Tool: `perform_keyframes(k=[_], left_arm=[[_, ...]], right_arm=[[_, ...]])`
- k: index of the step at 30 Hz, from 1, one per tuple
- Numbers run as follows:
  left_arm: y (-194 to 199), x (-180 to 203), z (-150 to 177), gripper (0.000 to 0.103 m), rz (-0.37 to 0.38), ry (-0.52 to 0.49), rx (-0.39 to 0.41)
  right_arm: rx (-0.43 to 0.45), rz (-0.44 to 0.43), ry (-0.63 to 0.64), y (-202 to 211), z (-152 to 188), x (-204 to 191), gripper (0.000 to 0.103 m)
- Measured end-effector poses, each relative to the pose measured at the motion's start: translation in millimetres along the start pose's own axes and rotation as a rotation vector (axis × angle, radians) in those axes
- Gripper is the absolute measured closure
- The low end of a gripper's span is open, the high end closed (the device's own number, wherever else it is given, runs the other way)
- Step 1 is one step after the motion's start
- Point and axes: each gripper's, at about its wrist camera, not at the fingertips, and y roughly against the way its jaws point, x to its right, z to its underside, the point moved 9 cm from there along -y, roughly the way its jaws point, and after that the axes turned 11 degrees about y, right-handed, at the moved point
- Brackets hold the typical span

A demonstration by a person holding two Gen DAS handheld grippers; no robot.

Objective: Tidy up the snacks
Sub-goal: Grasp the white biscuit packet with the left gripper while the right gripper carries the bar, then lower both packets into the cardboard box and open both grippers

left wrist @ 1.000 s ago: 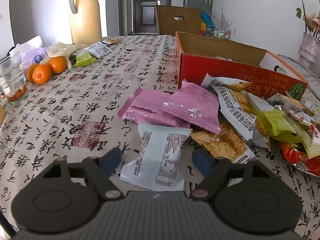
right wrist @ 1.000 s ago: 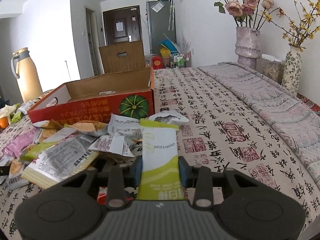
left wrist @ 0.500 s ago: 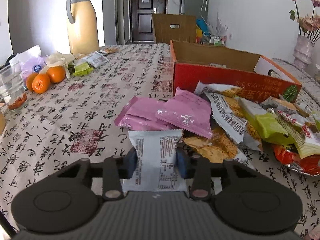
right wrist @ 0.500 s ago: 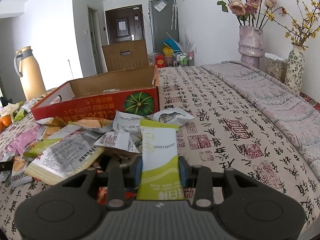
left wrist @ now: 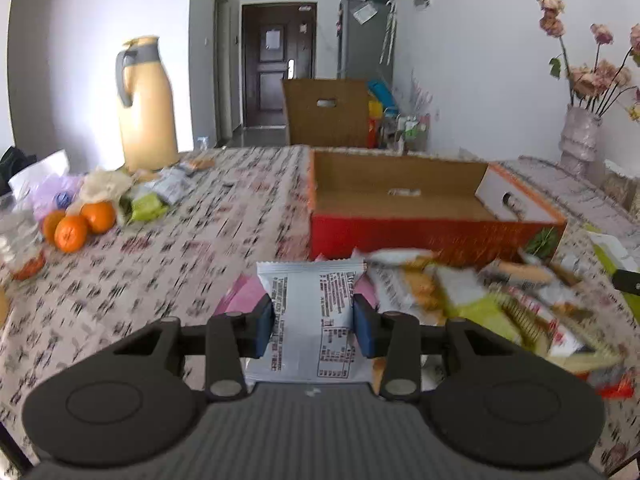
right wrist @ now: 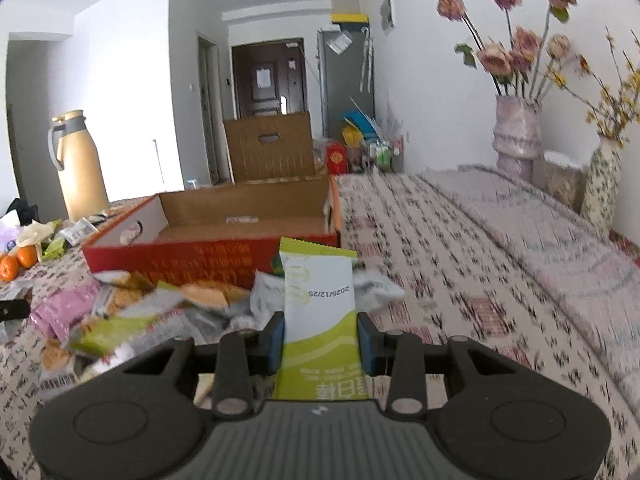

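Left wrist view: left gripper, jaws just closed, pinches a white snack packet by its sides, raised clear of the pile ahead-right, likely bound for the open red box beyond. Patterned tablecloth; oranges far left.

Right wrist view: right gripper narrowly clamps a green-white packet upright; box ahead-left, vases far right.

A white packet and a green-white packet stand raised before the open red box, snack pile beneath.
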Motion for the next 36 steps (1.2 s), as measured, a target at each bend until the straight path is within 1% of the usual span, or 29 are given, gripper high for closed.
perform_keyframes(k=[6,13,17,23,27,30,32,36], left_arm=[[-10.1,25.8,-30.9,0.062,0.039,-0.022,0.055],[-31.3,59.4,-69.7,0.062,0.064,-0.072,0.113],[-50.2,74.5,-87.2,0.062,0.069,-0.073,0.115],[-86.4,88.8,-105.5,0.062,0.053,-0.063,0.092],[-109.2,91.0,-113.4,0.062,0.036,-0.05,0.078],[-127.4,88.8,-117.5,0.062,0.006,-0.033,0.071],[-140.3,81.3,-114.0,0.062,-0.017,-0.013,0.061],[-161.9,71.6,-100.7,0.062,-0.026,-0.003,0.014]], right_arm=[[0.055,-0.008,0.024,-14.3,-33.0,-2.7,0.067],[0.098,-0.028,0.059,-43.6,-71.2,-11.6,0.067],[0.101,-0.041,0.067,-66.1,-89.9,-15.0,0.067],[0.075,-0.067,0.06,-104.8,-114.9,-21.9,0.067],[0.046,-0.08,0.054,-132.8,-123.0,-26.4,0.067],[0.022,-0.084,0.057,-153.3,-124.3,-31.7,0.067],[0.007,-0.088,0.056,-163.9,-119.8,-34.6,0.067],[-0.016,-0.097,0.06,-175.5,-105.7,-35.8,0.067]])
